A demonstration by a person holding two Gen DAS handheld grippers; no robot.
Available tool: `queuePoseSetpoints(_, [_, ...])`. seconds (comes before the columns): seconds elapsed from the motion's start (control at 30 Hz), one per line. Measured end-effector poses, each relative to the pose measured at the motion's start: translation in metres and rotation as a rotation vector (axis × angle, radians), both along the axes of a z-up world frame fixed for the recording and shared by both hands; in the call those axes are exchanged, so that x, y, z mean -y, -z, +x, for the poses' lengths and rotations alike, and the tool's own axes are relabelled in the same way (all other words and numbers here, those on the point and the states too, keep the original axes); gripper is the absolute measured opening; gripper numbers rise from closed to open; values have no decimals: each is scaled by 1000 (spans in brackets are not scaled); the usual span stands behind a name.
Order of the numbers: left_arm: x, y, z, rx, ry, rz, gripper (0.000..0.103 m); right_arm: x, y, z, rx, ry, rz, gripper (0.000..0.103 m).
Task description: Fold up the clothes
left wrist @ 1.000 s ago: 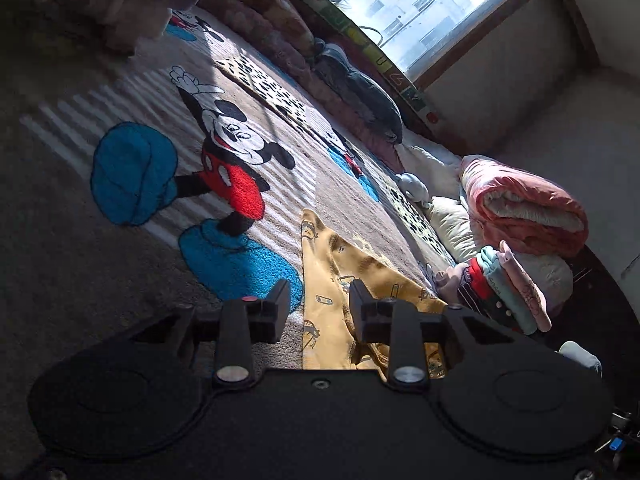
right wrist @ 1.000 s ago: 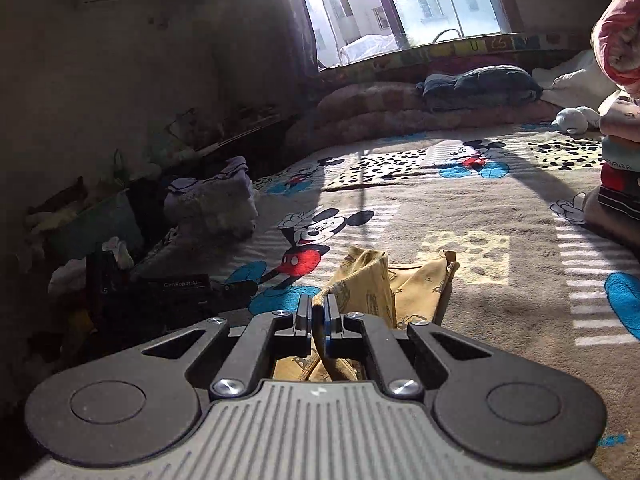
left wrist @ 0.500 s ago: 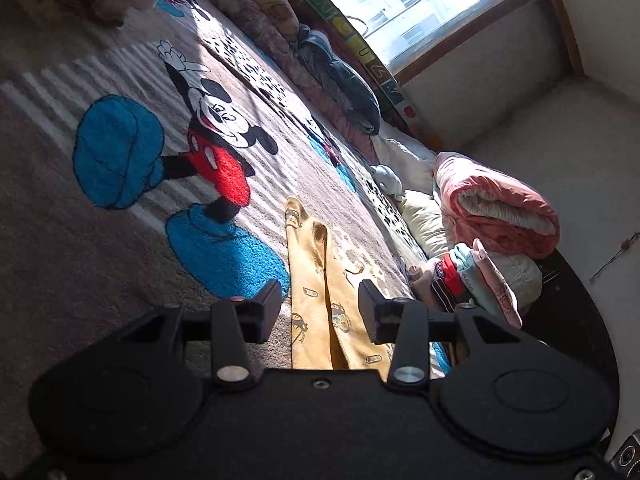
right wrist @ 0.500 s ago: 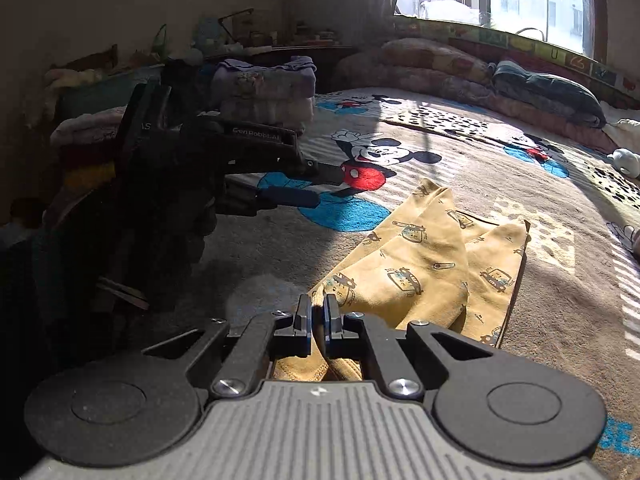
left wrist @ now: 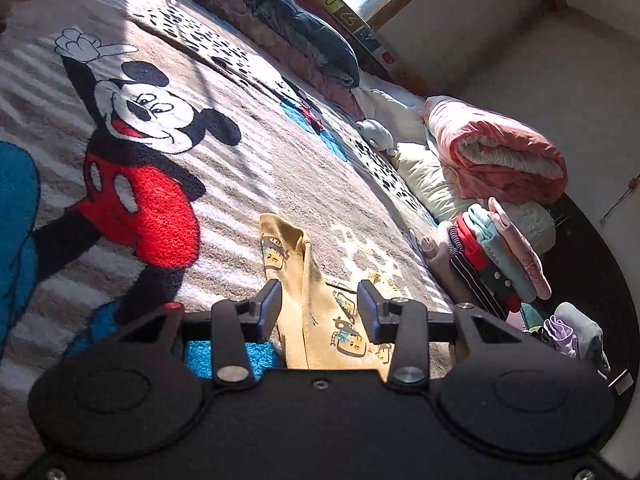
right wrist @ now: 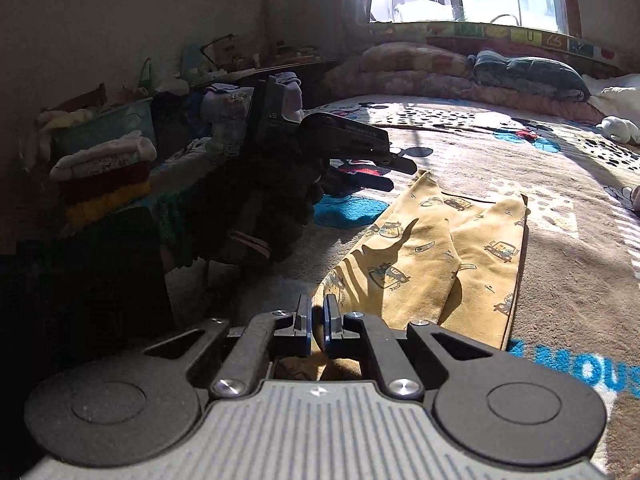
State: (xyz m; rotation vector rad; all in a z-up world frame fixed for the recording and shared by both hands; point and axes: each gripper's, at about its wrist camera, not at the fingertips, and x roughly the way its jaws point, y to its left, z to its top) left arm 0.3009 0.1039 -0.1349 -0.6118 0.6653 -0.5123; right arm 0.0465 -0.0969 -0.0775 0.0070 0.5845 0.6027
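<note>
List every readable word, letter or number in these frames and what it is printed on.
"MOUS", cut off by the frame edge: blue lettering on the rug.
"U": tile on the strip under the window.
Print along the left tongs: too small to read.
Pictures on the yellow garment: no words.

The garment point(right wrist: 448, 248) I held was mustard yellow, printed with small cartoon cars. My rug point(left wrist: 240, 168) was beige with white stripes, a red, black and white cartoon mouse, blue patches and black-spotted panels. My grippers' pads point(left wrist: 267, 312) were blue.
</note>
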Motion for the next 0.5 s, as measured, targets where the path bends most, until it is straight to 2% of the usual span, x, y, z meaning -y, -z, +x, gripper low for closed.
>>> queuePoseSetpoints(0.13, [9,0,24,8,59,45,35,0,1,4,15,15,6,8])
queuePoseSetpoints(0.27, [18,6,46,-15,92,80,31,-11,9,1,33,-10,-52,7])
queuePoseSetpoints(0.37, [25,8,57,-27,99,107,17,-22,16,-6,44,-39,-107,8])
queuePoseSetpoints(0.4, [26,8,59,-28,95,118,4,-27,19,-8,48,-50,-126,8])
queuePoseSetpoints(0.43, [26,8,61,-33,85,118,3,-29,21,-10,52,-54,-142,8])
queuePoseSetpoints(0.5, [20,10,63,-40,62,71,1,-35,26,-12,60,-61,-174,8])
